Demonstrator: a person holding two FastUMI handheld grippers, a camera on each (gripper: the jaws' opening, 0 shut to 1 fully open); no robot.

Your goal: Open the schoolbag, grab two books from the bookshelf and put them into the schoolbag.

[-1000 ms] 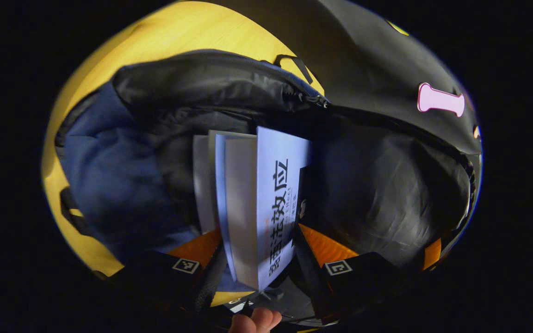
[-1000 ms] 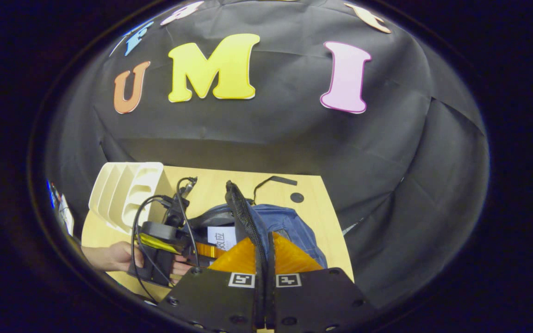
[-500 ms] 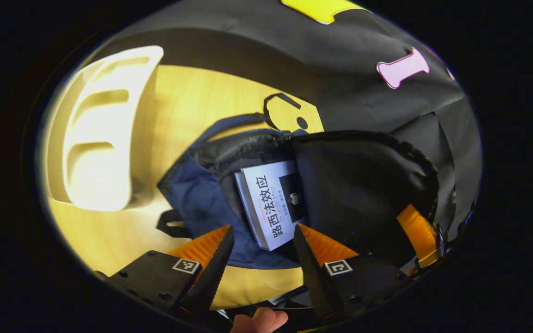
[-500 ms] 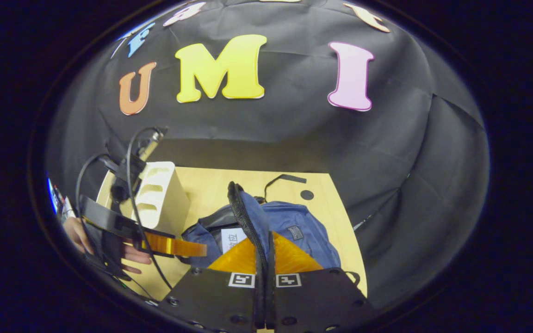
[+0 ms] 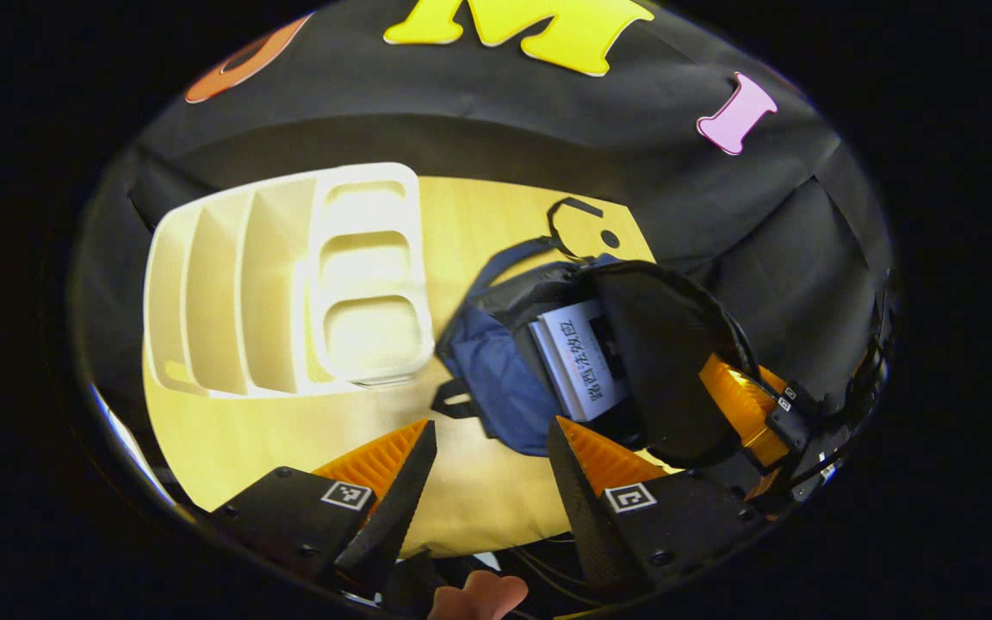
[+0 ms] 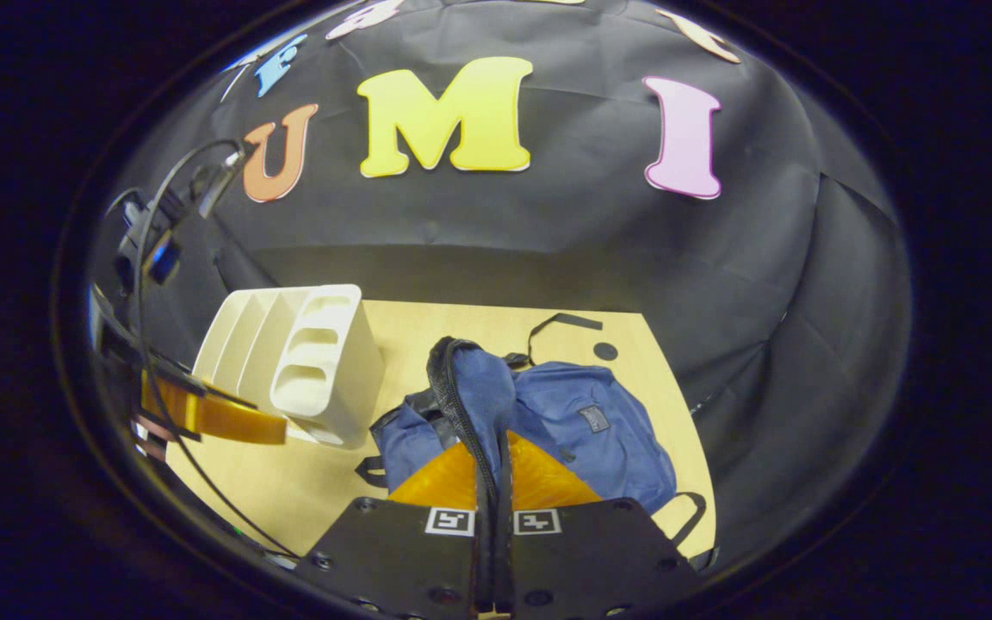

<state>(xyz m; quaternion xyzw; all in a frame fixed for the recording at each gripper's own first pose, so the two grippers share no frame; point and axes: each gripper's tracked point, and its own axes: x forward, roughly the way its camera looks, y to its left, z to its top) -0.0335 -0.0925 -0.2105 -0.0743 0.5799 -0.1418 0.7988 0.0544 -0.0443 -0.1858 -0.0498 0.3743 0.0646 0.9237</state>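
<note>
The blue schoolbag (image 5: 496,387) lies open on the table with white books (image 5: 580,360) lying inside it. Its black-lined flap (image 5: 664,362) is held up by my right gripper (image 5: 750,409), which is shut on the flap's zipper edge (image 6: 461,405). From the right gripper view, my right gripper (image 6: 496,448) grips that edge above the bag (image 6: 586,426). My left gripper (image 5: 489,428) is open and hangs above the table in front of the bag, holding nothing. It also appears at the left of the right gripper view as the left gripper (image 6: 212,418). The white bookshelf (image 5: 289,284) stands left of the bag.
The wooden table (image 5: 479,508) runs under everything, and its far edge meets the black cloth wall. A black strap (image 6: 561,323) and a small dark disc (image 6: 605,350) lie beyond the bag. Cables (image 6: 147,258) trail from the left gripper. A fingertip (image 5: 479,594) shows below.
My left gripper let go of the book inside the bag and pulled back and up, bringing the bookshelf into its view. The right gripper kept its hold on the flap.
</note>
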